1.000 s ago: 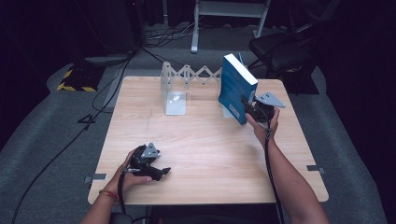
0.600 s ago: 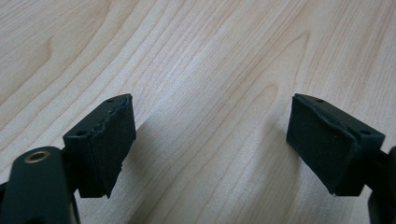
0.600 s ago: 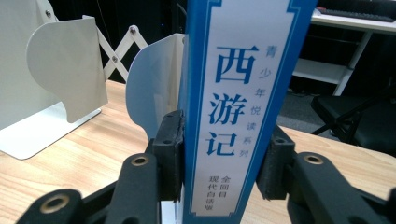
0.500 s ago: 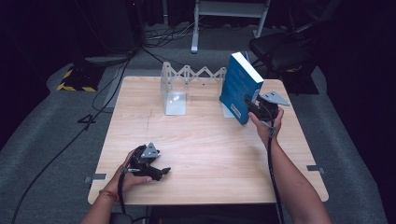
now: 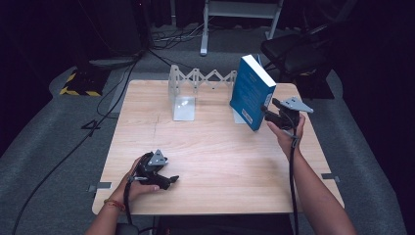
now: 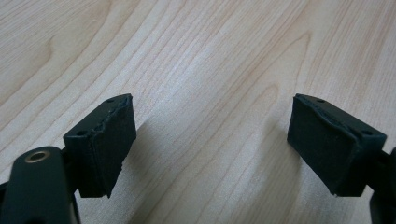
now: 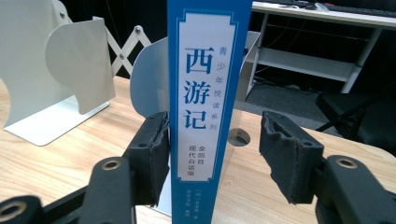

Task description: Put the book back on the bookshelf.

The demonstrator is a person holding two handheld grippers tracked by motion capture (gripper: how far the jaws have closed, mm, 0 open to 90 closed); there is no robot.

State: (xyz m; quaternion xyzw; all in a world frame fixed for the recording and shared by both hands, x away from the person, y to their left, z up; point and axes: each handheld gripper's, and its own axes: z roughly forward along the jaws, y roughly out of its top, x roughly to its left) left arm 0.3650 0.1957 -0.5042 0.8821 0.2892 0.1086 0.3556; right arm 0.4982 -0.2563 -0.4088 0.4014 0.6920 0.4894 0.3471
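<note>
A blue book (image 5: 252, 93) stands upright on the wooden table (image 5: 220, 156) at the back right, against the right plate of a white folding bookend (image 5: 182, 98). My right gripper (image 5: 268, 115) is level at the book's near edge. In the right gripper view the spine (image 7: 205, 93) stands between the jaws of my right gripper (image 7: 212, 135). They have just been opening: the right pad (image 7: 285, 154) is clear of the spine and the left pad is close beside it. My left gripper (image 5: 169, 180) rests on the table at the front left, open and empty (image 6: 210, 135).
The bookend's left plate (image 7: 56, 70) and its lattice (image 5: 210, 78) stand at the table's back middle. A dark chair (image 5: 298, 54) and a white frame (image 5: 240, 14) are behind the table. Cables run over the grey floor at the left.
My right gripper has opened its jaws and drawn back a little to the right of the book. The book stays standing. The left hand has not moved.
</note>
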